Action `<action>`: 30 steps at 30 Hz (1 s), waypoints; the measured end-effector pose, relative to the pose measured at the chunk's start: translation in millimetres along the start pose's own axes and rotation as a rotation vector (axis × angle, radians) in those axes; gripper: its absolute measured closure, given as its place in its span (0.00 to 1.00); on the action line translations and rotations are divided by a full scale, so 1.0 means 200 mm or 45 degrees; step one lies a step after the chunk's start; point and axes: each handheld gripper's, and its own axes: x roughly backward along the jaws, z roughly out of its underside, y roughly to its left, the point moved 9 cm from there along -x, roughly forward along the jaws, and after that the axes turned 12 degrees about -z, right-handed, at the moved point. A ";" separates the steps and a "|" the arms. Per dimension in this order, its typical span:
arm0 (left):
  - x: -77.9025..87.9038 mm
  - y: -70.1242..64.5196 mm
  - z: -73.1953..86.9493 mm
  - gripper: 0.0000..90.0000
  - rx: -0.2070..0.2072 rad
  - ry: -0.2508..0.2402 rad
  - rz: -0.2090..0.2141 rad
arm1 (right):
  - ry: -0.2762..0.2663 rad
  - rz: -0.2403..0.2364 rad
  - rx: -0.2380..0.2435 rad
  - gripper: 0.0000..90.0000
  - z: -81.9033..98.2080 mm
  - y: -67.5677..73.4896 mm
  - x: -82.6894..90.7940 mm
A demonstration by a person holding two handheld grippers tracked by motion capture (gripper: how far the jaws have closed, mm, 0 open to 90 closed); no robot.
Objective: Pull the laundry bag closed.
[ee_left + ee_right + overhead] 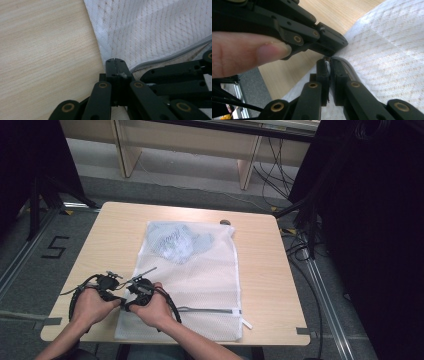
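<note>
High view: a white mesh laundry bag (pixel 200 275) lies flat on the table (pixel 260 270), with a pale blue garment (pixel 177 240) inside its far end. The left gripper (pixel 121 300) and right gripper (pixel 128 307) meet at the bag's near-left edge.

Left gripper view: jaws clamped on the bag edge beside the grey zipper (pixel 172 53).

Right gripper view: jaws clenched on the zipper seam, a white scrap between them, touching the left gripper's tip.

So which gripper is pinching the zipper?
The right gripper. Its jaws are shut on the grey zipper at the mesh bag's edge. The left gripper is pinching the bag's white mesh beside it.
</note>
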 end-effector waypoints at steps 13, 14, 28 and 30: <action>0.00 -0.01 0.00 1.00 0.006 -0.027 0.002 | -0.039 0.068 0.001 0.97 0.00 -0.02 0.02; -0.01 -0.01 -0.01 1.00 0.015 -0.031 -0.003 | -0.031 0.071 -0.030 0.97 0.00 -0.02 0.02; 0.00 -0.01 0.00 1.00 -0.006 -0.035 0.003 | -0.016 0.118 -0.041 0.97 0.00 -0.05 0.04; 0.00 0.00 0.00 1.00 -0.022 -0.027 0.002 | -0.016 0.120 -0.010 0.97 0.00 -0.05 0.04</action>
